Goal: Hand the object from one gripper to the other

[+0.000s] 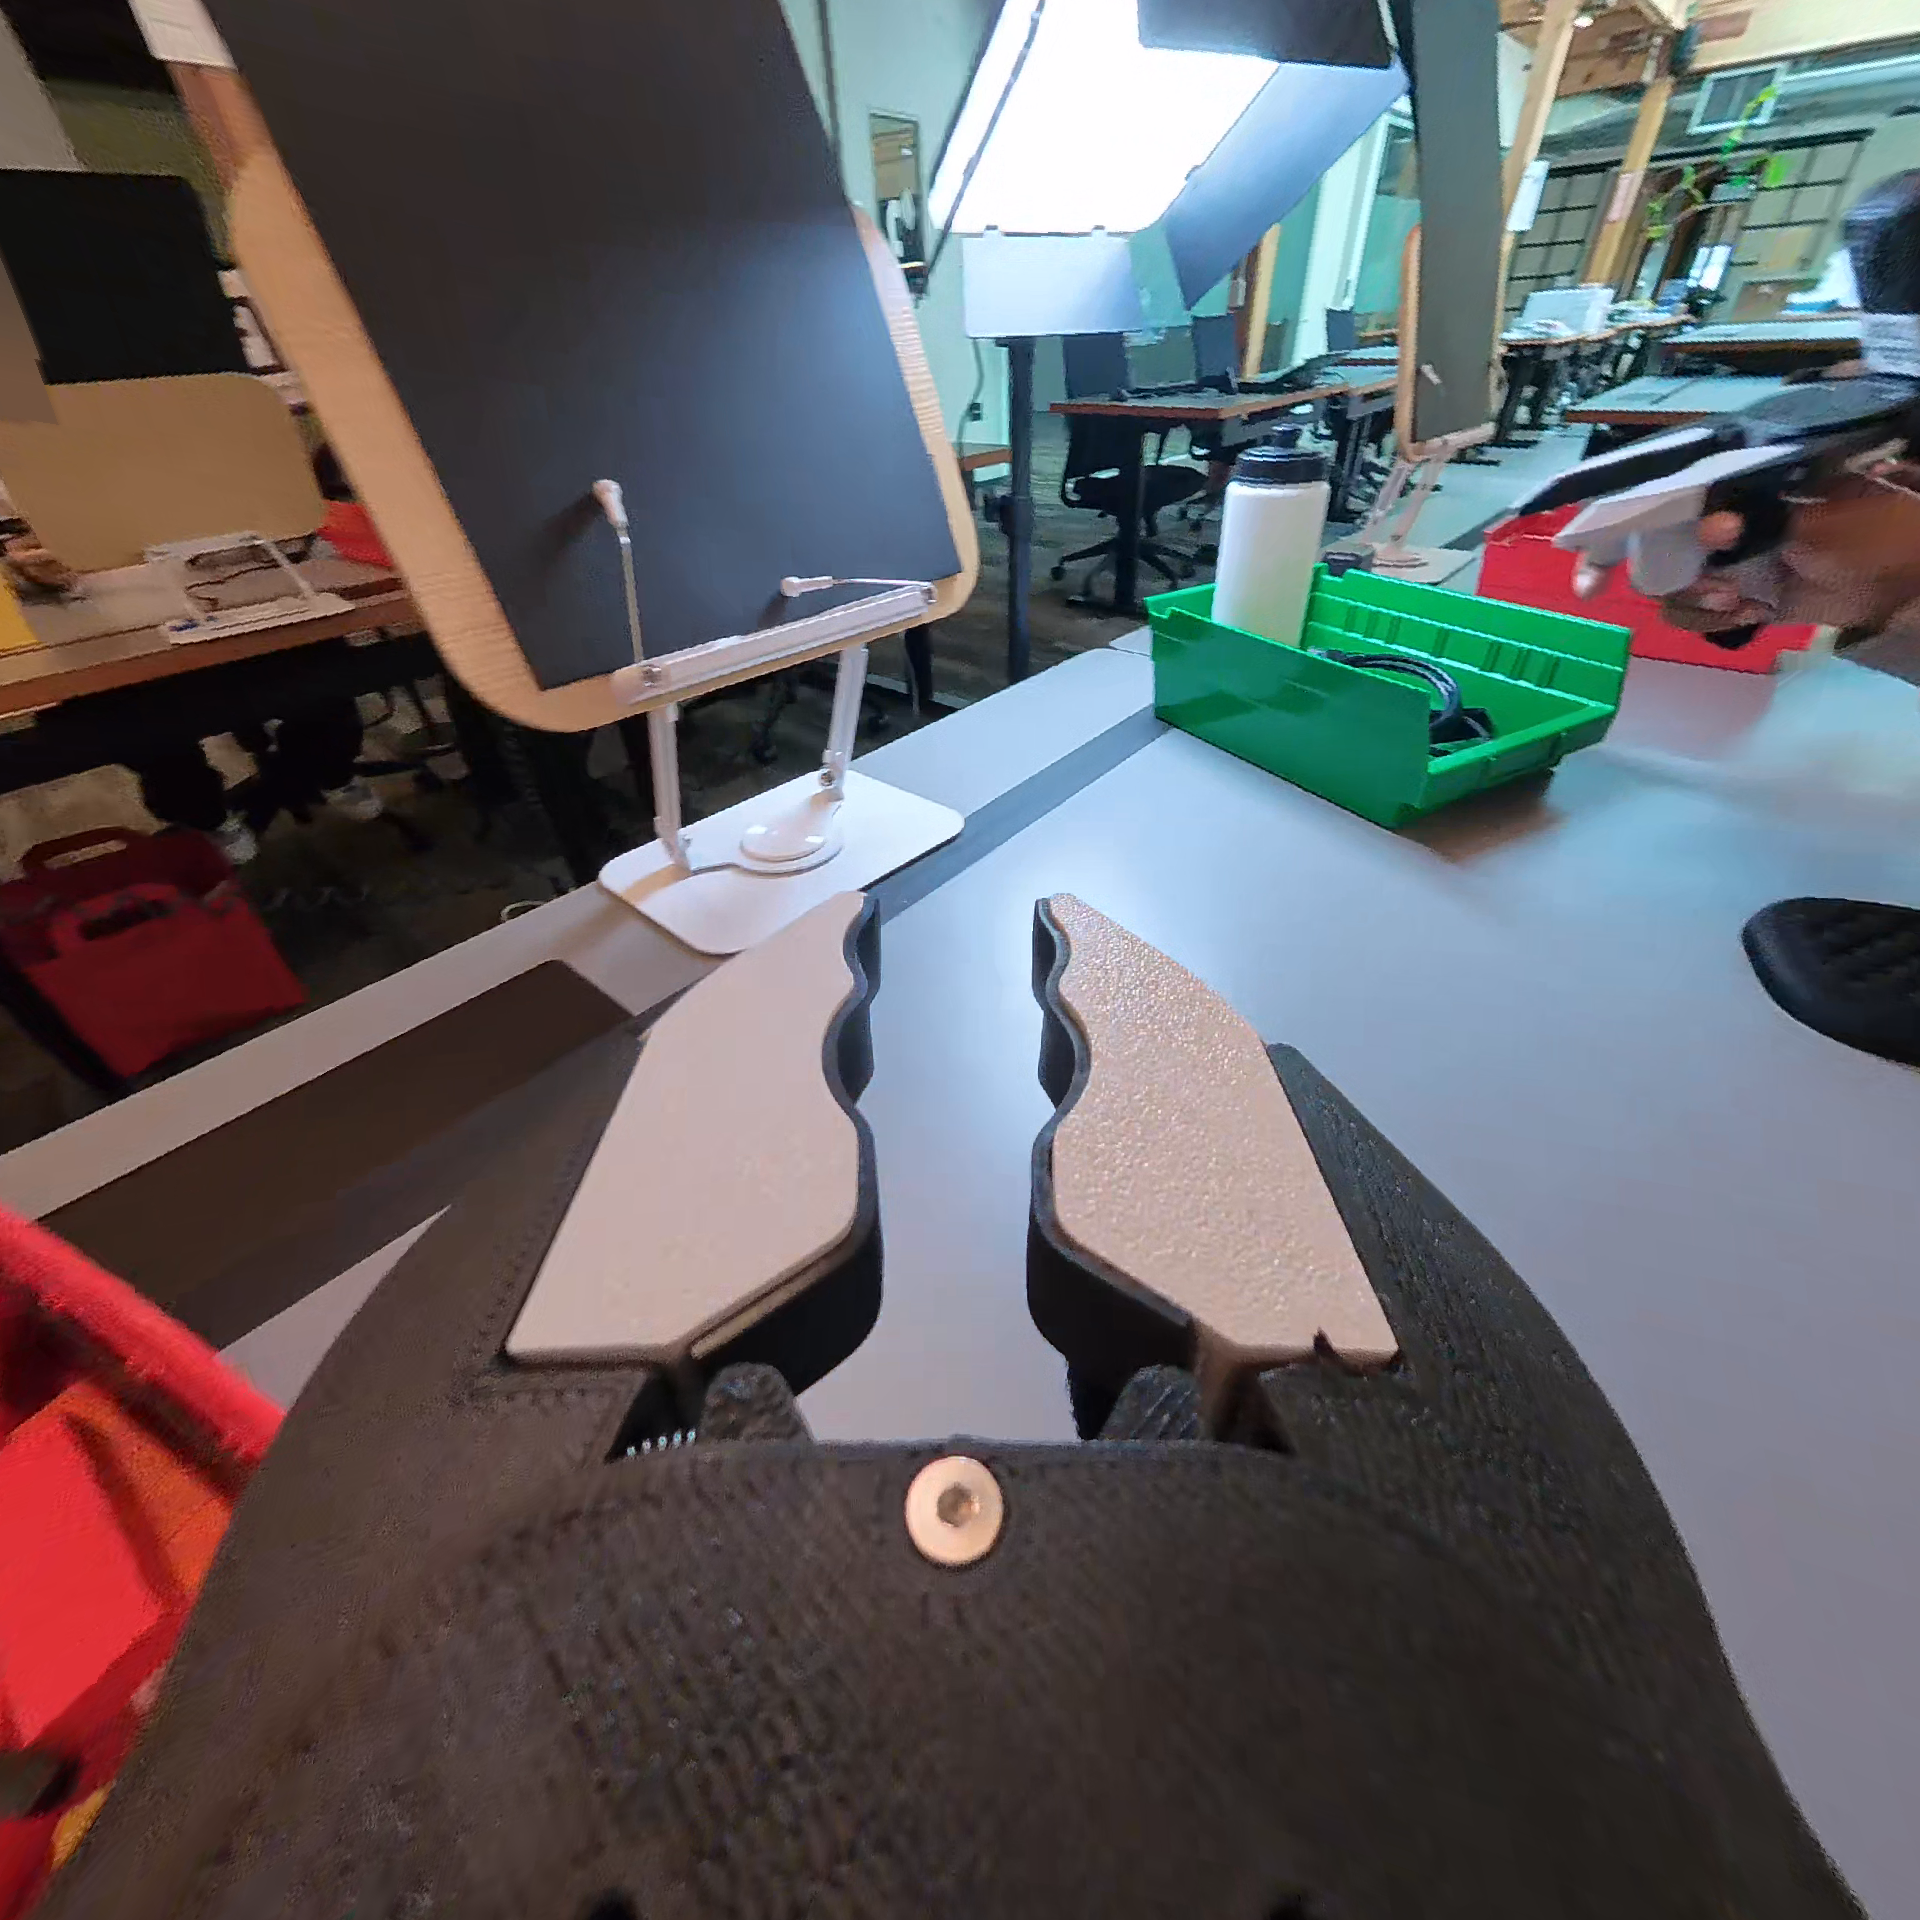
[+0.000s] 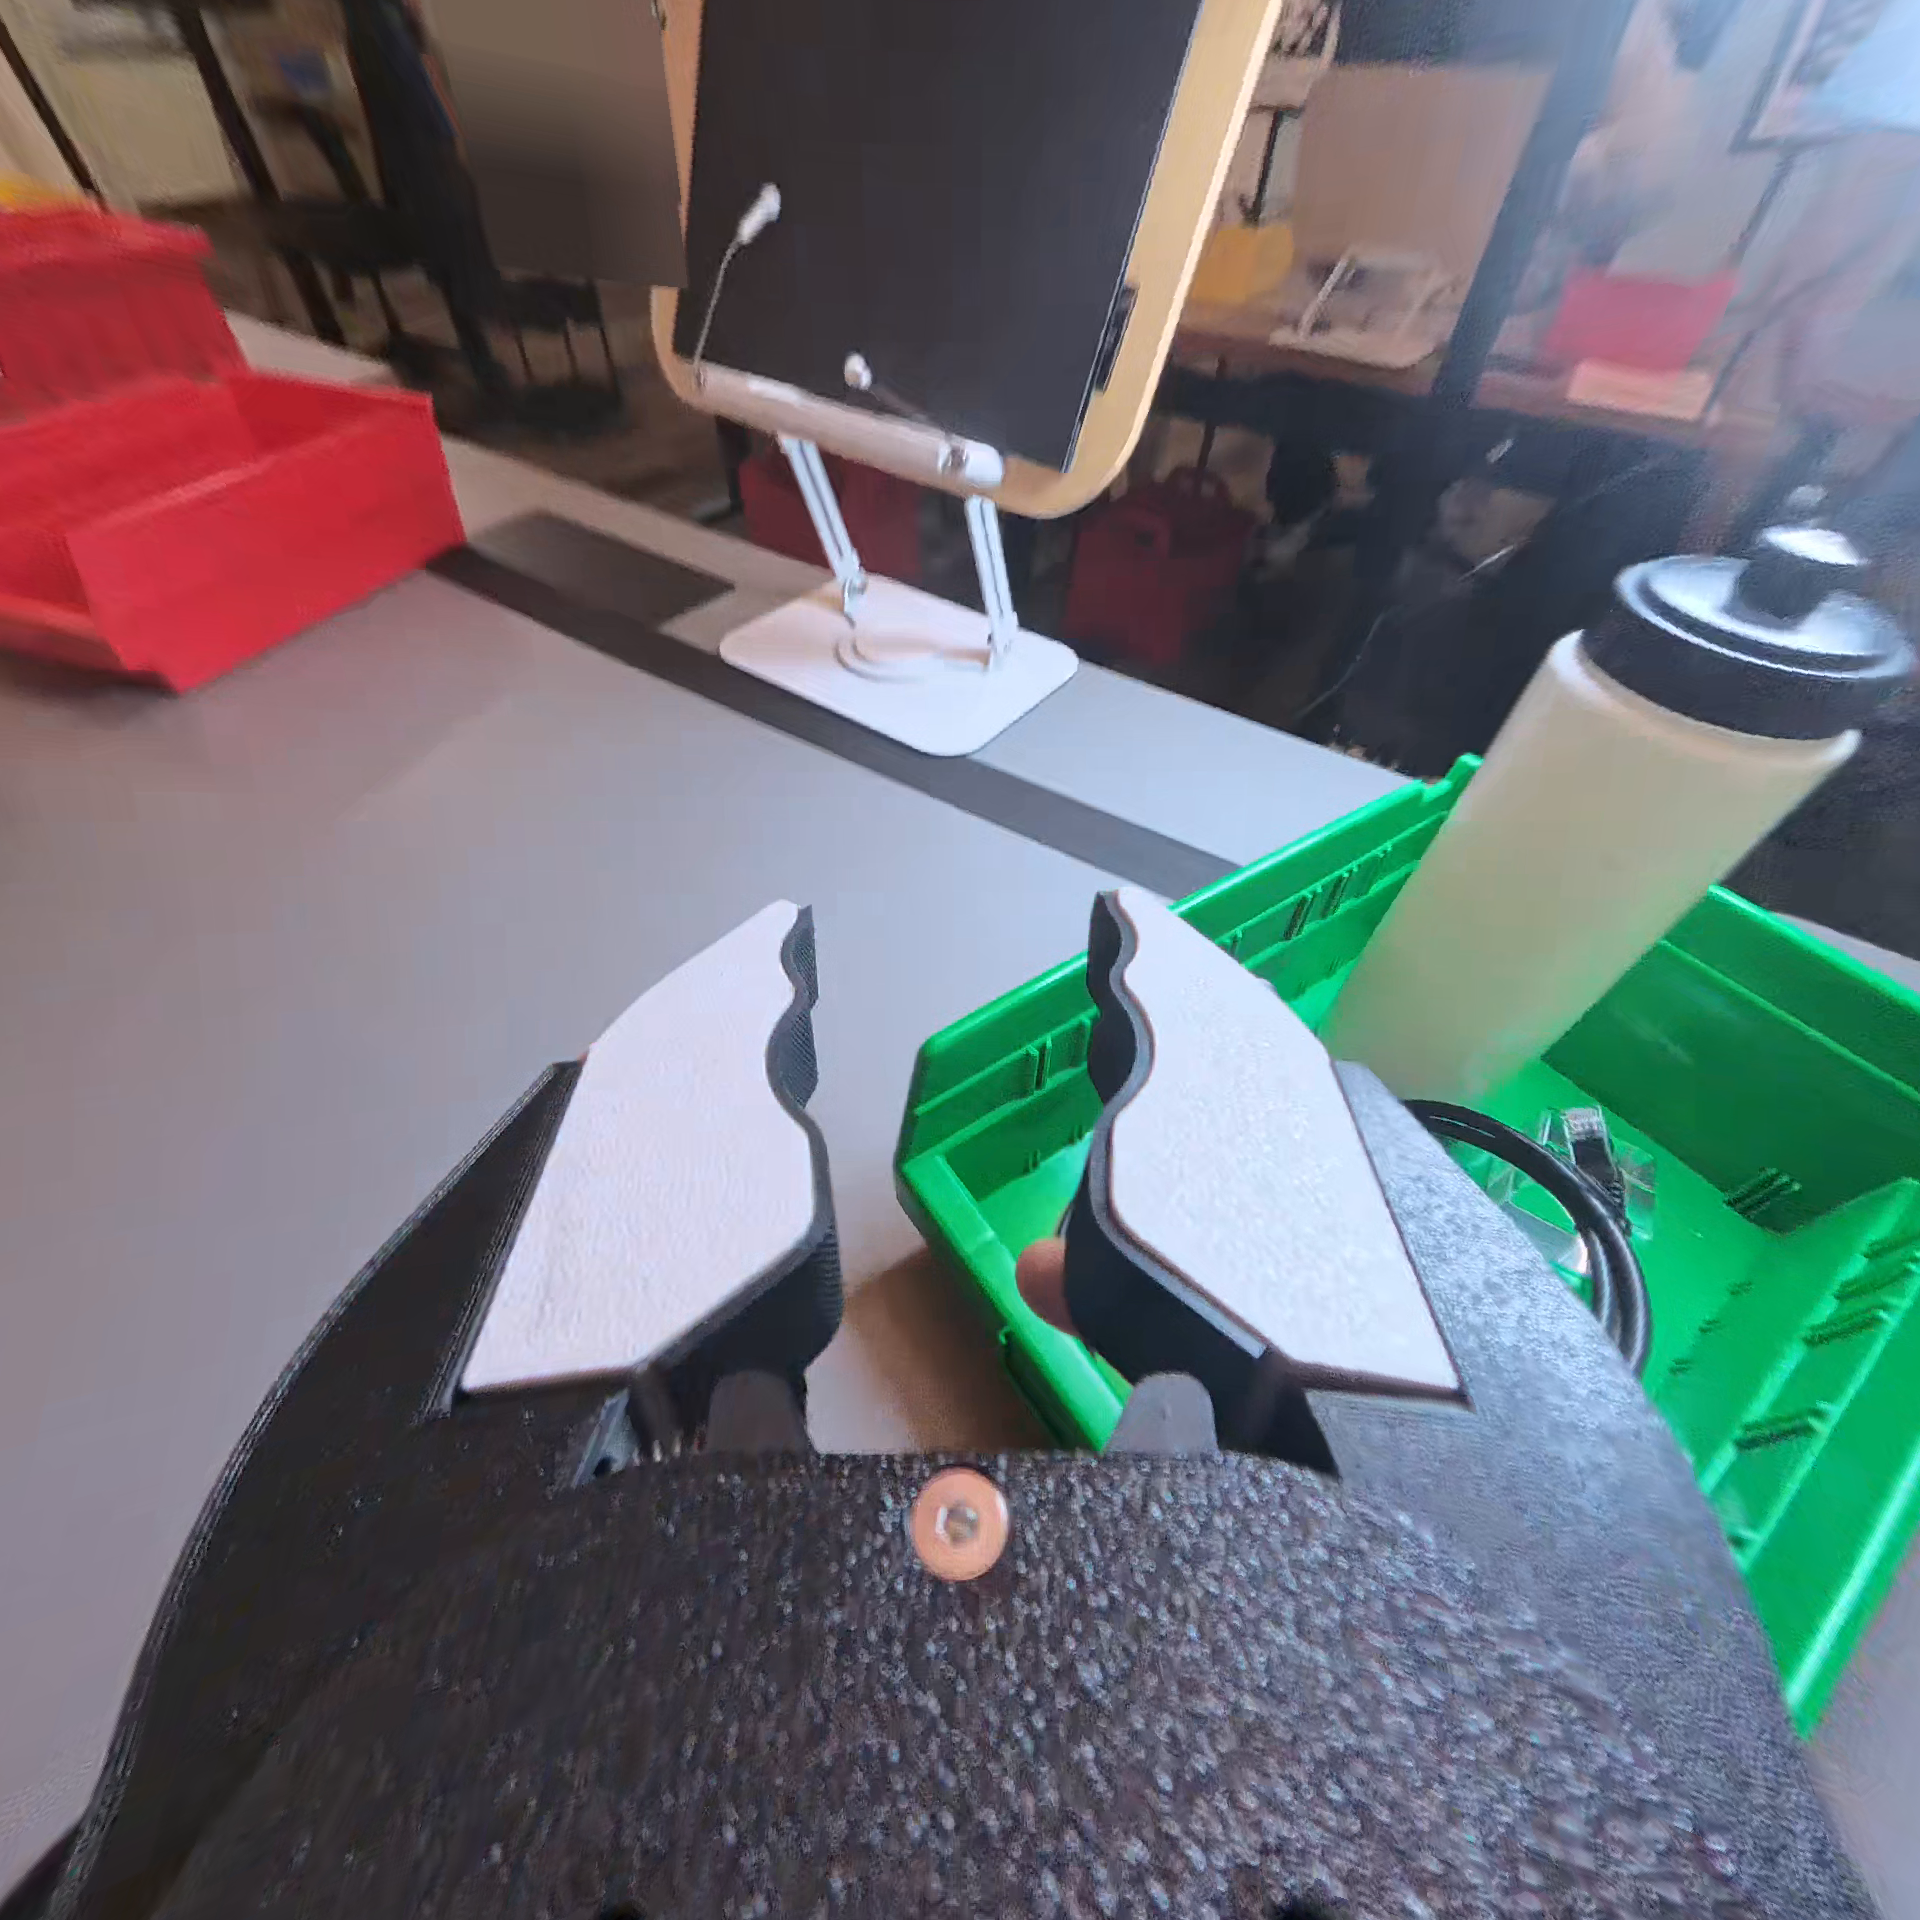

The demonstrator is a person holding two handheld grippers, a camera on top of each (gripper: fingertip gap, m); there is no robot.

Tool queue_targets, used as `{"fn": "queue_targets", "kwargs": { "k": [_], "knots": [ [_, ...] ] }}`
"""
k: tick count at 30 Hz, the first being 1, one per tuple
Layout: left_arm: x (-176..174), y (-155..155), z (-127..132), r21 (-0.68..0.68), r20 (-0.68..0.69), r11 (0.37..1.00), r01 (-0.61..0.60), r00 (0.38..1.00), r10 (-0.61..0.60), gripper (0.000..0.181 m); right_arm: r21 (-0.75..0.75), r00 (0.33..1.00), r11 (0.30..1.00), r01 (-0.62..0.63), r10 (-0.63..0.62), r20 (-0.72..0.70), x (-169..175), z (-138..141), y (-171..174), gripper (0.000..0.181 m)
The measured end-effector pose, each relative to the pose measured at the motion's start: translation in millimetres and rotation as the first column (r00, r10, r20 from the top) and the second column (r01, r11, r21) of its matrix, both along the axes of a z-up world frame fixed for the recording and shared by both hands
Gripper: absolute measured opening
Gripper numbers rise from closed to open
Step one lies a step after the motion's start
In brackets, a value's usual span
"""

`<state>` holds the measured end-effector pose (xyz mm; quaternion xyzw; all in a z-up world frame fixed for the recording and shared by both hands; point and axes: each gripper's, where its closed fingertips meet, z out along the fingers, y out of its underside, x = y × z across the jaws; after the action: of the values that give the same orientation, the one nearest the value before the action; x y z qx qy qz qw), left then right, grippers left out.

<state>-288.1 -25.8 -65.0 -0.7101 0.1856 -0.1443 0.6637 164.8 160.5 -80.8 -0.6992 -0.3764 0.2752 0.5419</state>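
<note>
A white bottle with a black cap stands in the back corner of a green bin on the grey table. My left gripper is open and empty, low over the table, well short of the bin. My right gripper is open and empty, its fingers over the bin's near corner, with the bottle to its right and apart from it. A black coiled cable lies in the bin. In the left wrist view the right gripper shows blurred at the far right, held in a hand.
A black board in a wooden frame leans on a white stand at the table's far edge. A red bin sits beyond it; it also shows in the left wrist view. A black rounded pad lies at the right edge. One gripper's finger ends stand about 50 centimetres off the other's. My right tips are roughly 20 centimetres from the bottle.
</note>
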Motion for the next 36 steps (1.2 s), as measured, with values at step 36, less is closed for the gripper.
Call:
{"fn": "queue_targets", "kwargs": {
  "k": [36],
  "knots": [
    [-275.4, -11.1, -171.4, -0.656, -0.735, 0.342, -0.672, 0.672, -0.091, 0.034, 0.004, 0.97, 0.999, -0.039, 0.039, -0.241, 0.3, -12.1, -85.2, 0.019]
  ]
}}
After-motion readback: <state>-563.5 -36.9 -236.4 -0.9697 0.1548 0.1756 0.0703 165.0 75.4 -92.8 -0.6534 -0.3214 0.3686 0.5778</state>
